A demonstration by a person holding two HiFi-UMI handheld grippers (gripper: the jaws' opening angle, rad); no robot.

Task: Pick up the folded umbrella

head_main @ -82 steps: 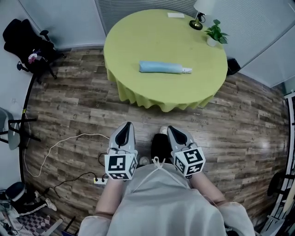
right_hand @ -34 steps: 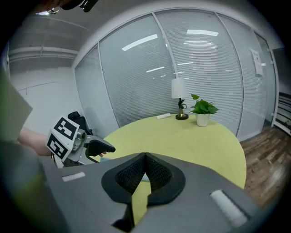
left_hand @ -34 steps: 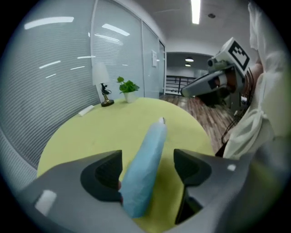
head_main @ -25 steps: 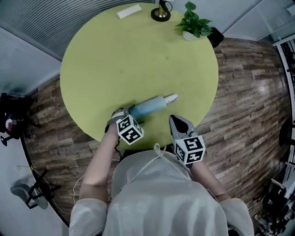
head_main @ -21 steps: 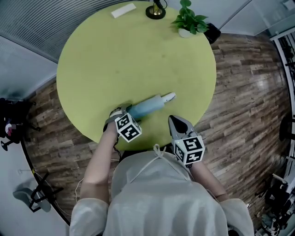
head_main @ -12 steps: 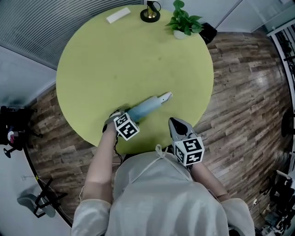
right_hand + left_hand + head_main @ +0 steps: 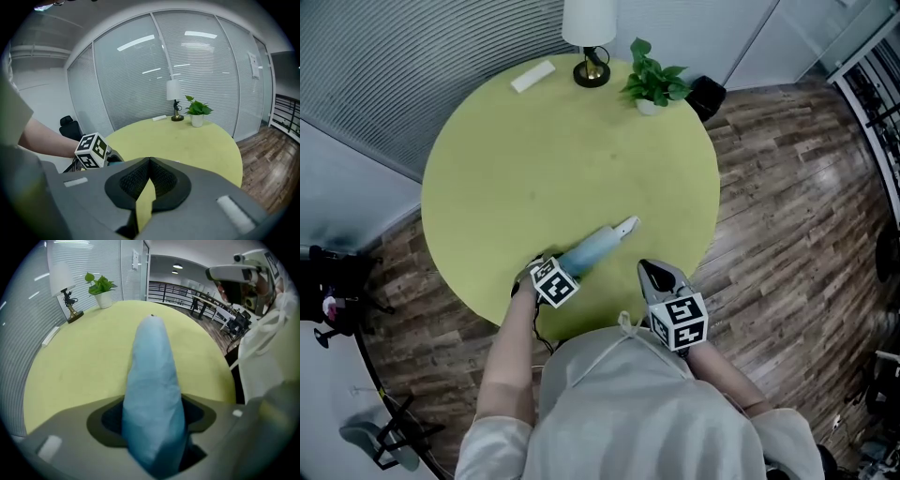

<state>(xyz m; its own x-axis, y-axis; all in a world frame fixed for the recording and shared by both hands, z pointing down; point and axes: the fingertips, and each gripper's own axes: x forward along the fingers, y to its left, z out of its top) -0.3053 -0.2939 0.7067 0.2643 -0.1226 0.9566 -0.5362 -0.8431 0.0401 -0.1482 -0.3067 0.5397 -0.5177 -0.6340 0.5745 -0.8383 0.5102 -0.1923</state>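
Note:
The folded umbrella (image 7: 594, 247), in a light blue sleeve with a white handle tip, lies on the round yellow-green table (image 7: 525, 150) near its front edge. My left gripper (image 7: 549, 268) points steeply down over the umbrella's near end. In the left gripper view the umbrella (image 7: 152, 380) fills the gap between the jaws of my left gripper (image 7: 152, 427), which are closing around it. My right gripper (image 7: 653, 273) hovers at the table's front edge, right of the umbrella, shut with nothing in it (image 7: 149, 161).
At the table's far side stand a lamp (image 7: 590, 37), a small potted plant (image 7: 652, 83) and a flat white object (image 7: 532, 76). Wood floor surrounds the table. A black chair (image 7: 326, 291) stands at the left by the wall.
My left gripper's cube has tipped further down over the umbrella's near end. The head view has shifted, so the table sits lower and the lamp shows. The right gripper stays put.

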